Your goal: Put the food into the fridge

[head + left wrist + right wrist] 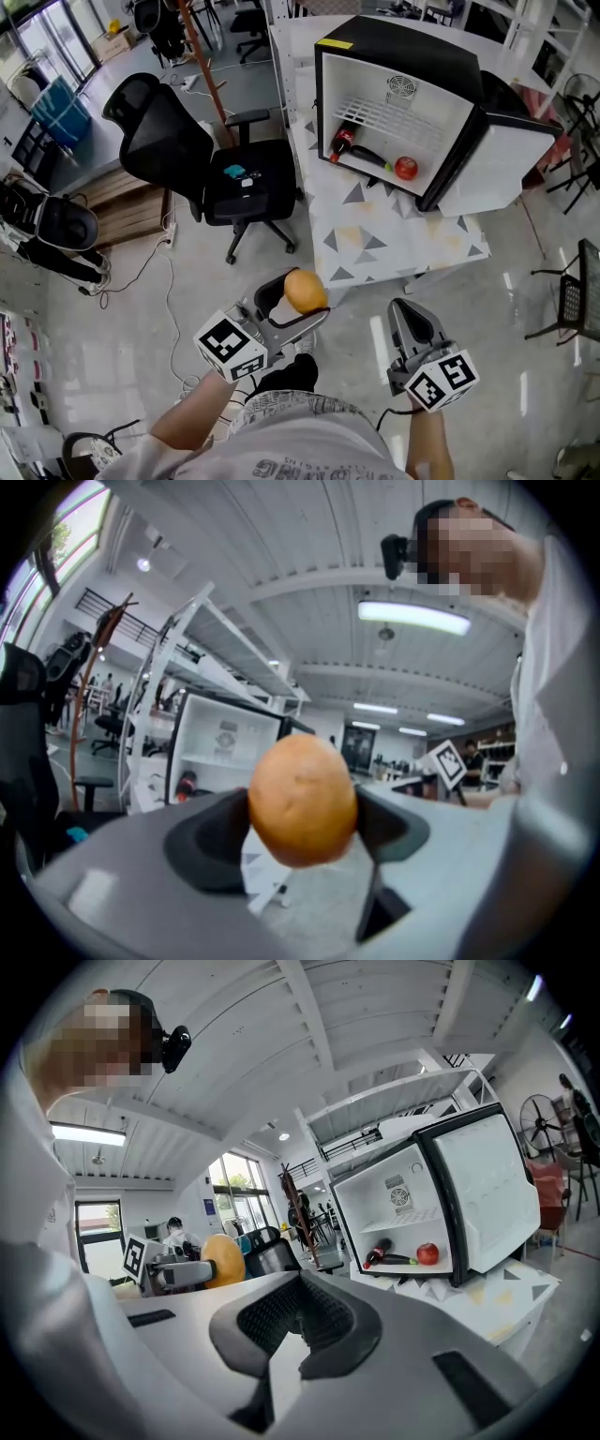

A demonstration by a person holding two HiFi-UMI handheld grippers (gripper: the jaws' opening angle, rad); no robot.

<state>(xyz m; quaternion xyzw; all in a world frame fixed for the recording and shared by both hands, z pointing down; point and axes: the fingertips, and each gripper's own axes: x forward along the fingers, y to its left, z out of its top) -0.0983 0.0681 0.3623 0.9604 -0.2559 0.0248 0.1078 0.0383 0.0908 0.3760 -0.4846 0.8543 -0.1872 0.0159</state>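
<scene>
My left gripper [300,302] is shut on a round orange fruit [305,291], held low over the floor in front of the table. In the left gripper view the fruit [302,801] fills the gap between the jaws. My right gripper [405,306] is beside it to the right, shut and empty [298,1321]. The small black fridge [403,103] stands on the table ahead, with its door [492,164] swung open to the right. On its floor lie a cola bottle [342,141], a dark eggplant [370,157] and a red apple [405,168].
The table carries a white cloth with grey triangles [394,239]. A black office chair [216,159] stands left of the table. A wire chair [577,291] is at the right edge. Cables trail over the floor [169,281] at the left.
</scene>
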